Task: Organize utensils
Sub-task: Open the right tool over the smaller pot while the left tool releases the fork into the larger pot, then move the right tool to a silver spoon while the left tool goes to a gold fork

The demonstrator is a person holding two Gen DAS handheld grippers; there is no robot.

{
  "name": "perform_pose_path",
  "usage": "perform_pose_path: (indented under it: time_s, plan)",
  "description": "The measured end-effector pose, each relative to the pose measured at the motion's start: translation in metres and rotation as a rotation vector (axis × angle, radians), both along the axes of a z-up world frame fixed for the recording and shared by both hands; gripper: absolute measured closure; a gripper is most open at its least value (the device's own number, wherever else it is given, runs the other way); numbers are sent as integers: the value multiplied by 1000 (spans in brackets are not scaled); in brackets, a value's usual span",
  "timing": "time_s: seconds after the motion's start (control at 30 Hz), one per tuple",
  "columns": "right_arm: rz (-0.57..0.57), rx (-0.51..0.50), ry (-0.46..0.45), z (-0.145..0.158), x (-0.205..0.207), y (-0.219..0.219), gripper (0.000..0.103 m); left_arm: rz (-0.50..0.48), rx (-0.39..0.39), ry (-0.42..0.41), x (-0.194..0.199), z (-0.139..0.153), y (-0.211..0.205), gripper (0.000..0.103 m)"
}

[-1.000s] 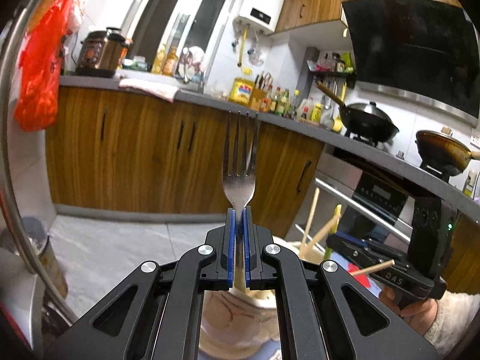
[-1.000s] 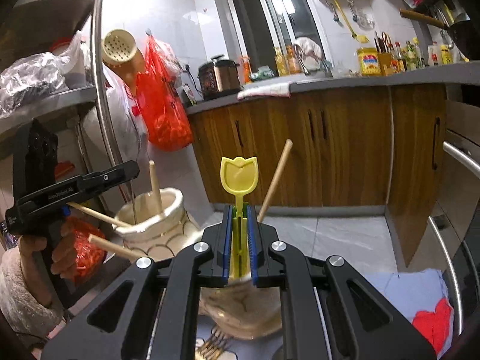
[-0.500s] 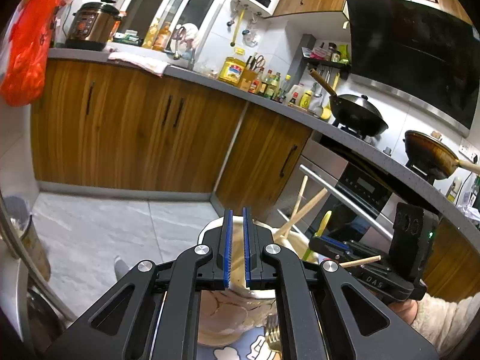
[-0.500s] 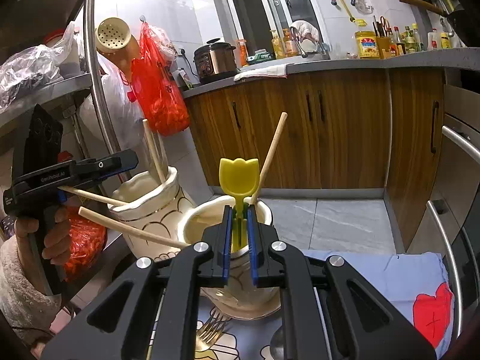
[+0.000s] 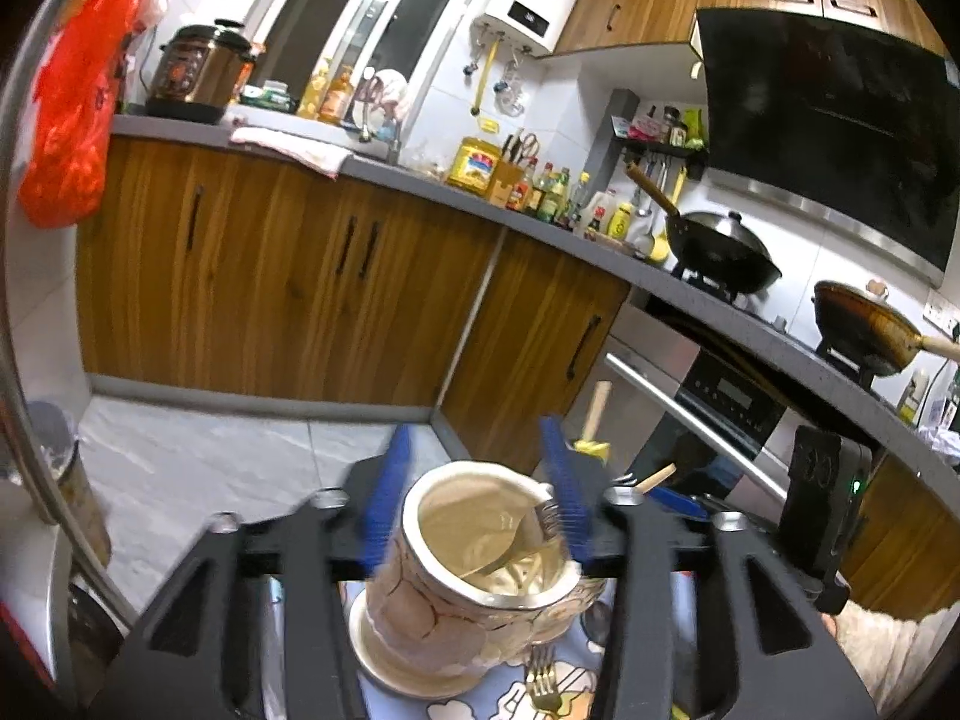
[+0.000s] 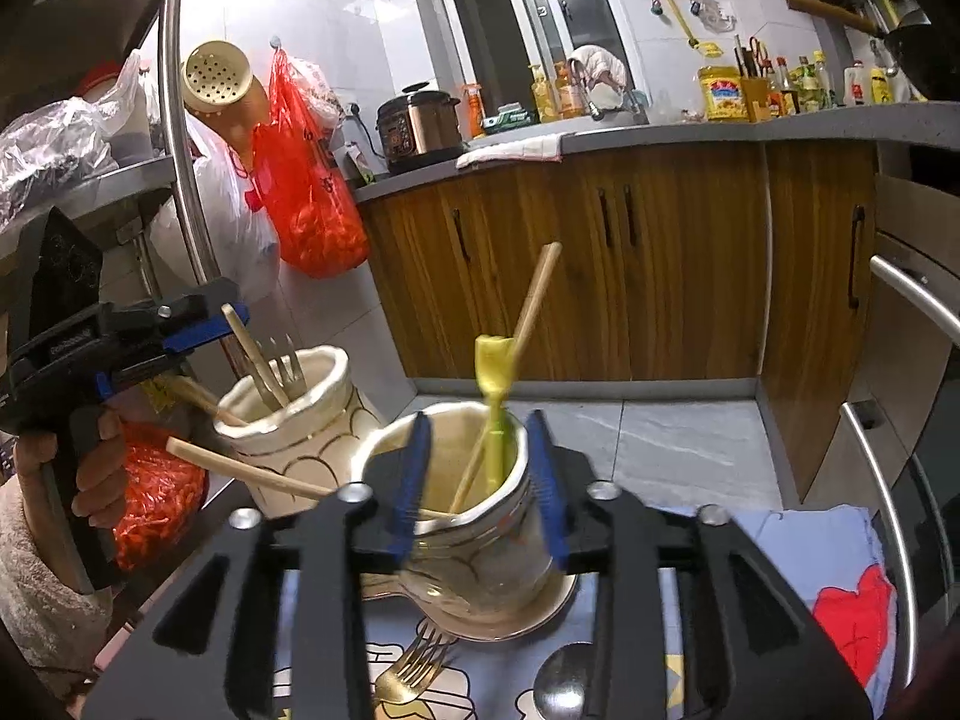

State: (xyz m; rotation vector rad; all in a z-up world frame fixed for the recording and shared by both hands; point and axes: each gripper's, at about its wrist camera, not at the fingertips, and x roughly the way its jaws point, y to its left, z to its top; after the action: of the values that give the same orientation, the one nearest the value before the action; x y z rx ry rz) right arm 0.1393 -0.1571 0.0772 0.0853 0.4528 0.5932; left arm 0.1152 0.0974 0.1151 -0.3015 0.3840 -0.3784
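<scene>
My left gripper (image 5: 477,483) is open, its blue pads either side of a cream ceramic holder (image 5: 468,588). A silver fork (image 5: 528,534) leans inside that holder, free of the pads. My right gripper (image 6: 477,480) is open over a second cream holder (image 6: 480,546), which contains a yellow spoon (image 6: 495,384) and a wooden chopstick (image 6: 534,300). In the right wrist view the left gripper (image 6: 198,324) shows at the left above its holder (image 6: 294,420), with the fork (image 6: 285,363) and chopsticks in it.
A gold fork (image 6: 414,669) and a metal spoon (image 6: 561,681) lie on the blue printed cloth (image 6: 810,540) in front of the holders. A metal rack pole (image 6: 180,138) and red bags (image 6: 306,180) stand at the left. Wooden cabinets and an oven are behind.
The left gripper opened and let the fork drop into its holder. The right gripper opened and released the yellow spoon into the other holder. Both grippers moved lower.
</scene>
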Motion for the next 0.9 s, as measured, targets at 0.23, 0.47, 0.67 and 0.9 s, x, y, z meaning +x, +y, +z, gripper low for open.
perform_pose_path:
  time_s: [0.23, 0.47, 0.67, 0.9]
  plan:
    - [-38, 16, -13, 16, -28, -16, 56, 29, 47, -28, -33, 23, -7, 51]
    - [-66, 19, 10, 22, -68, -32, 37, 78, 134, -3, -77, 29, -22, 44]
    - [-99, 16, 69, 12, -99, -47, 25, 77, 182, 45, -108, 11, -42, 37]
    - [-179, -10, 154, -18, -107, -67, 20, 122, 306, 134, -113, -30, -84, 33]
